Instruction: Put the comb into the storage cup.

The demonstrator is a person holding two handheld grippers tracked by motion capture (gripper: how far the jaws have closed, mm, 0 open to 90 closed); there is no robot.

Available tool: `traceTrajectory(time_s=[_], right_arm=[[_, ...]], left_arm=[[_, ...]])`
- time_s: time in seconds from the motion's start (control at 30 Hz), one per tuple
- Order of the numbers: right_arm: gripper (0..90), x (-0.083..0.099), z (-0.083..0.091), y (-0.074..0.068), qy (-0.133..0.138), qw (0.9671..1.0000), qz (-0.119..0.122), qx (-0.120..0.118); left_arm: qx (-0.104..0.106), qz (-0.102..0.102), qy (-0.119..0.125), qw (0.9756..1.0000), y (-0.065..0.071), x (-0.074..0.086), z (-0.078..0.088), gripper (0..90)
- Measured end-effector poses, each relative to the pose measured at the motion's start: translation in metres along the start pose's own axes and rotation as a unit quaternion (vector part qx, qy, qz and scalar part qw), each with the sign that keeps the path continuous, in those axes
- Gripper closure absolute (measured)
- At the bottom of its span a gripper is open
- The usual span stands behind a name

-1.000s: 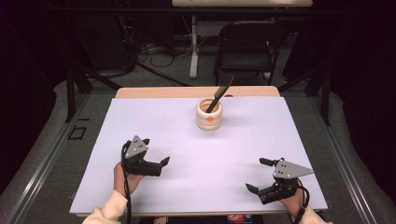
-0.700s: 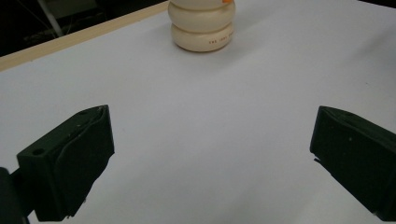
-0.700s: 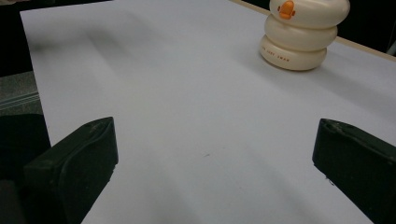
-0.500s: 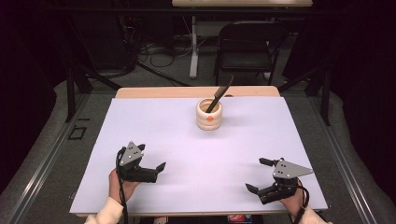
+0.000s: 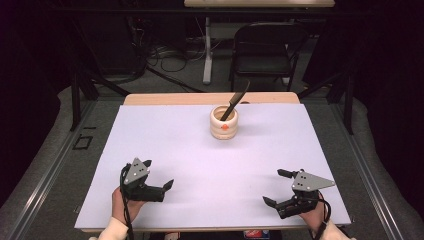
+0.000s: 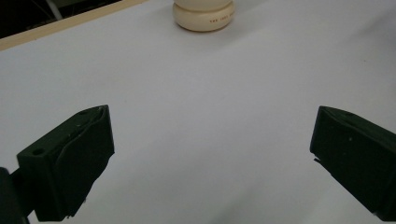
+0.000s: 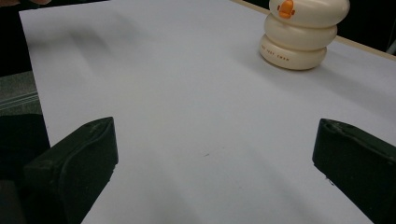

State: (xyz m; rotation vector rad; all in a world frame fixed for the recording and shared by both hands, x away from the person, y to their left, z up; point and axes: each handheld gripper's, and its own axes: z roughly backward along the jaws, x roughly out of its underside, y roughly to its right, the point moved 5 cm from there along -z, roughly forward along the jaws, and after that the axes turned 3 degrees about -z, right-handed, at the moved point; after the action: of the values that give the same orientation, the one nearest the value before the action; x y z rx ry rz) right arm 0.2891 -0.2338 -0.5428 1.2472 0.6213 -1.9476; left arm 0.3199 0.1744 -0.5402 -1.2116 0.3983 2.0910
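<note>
Two tools gaping, left tool (image 5: 159, 176), right tool (image 5: 276, 186), cream holder (image 5: 224, 123) far

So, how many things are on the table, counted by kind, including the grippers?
Holder: 1
Dark tool standing in the holder: 1
Grippers, both open: 2, left gripper and right gripper
Total: 4

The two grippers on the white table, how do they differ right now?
The left gripper sits near the table's left front, its grey plate tilted up; the right gripper sits near the right front corner, its plate lying flatter. The left points rightward, the right points leftward. Both are open, empty, and far from the cream holder.
</note>
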Motion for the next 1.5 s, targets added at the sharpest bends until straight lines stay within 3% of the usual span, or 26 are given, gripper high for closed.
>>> traceTrajectory(time_s=[1.37, 1.5], right_arm=[[0.0, 0.0, 0.0, 0.0, 0.0, 1.0, -0.001, 0.0], [0.0, 0.0, 0.0, 0.0, 0.0, 1.0, 0.0, 0.001]], left_arm=[[-0.005, -0.01, -0.011, 0.9999, 0.012, 0.023, 0.019, 0.0], [0.006, -0.008, -0.02, 0.9998, 0.011, 0.026, 0.017, 0.0]])
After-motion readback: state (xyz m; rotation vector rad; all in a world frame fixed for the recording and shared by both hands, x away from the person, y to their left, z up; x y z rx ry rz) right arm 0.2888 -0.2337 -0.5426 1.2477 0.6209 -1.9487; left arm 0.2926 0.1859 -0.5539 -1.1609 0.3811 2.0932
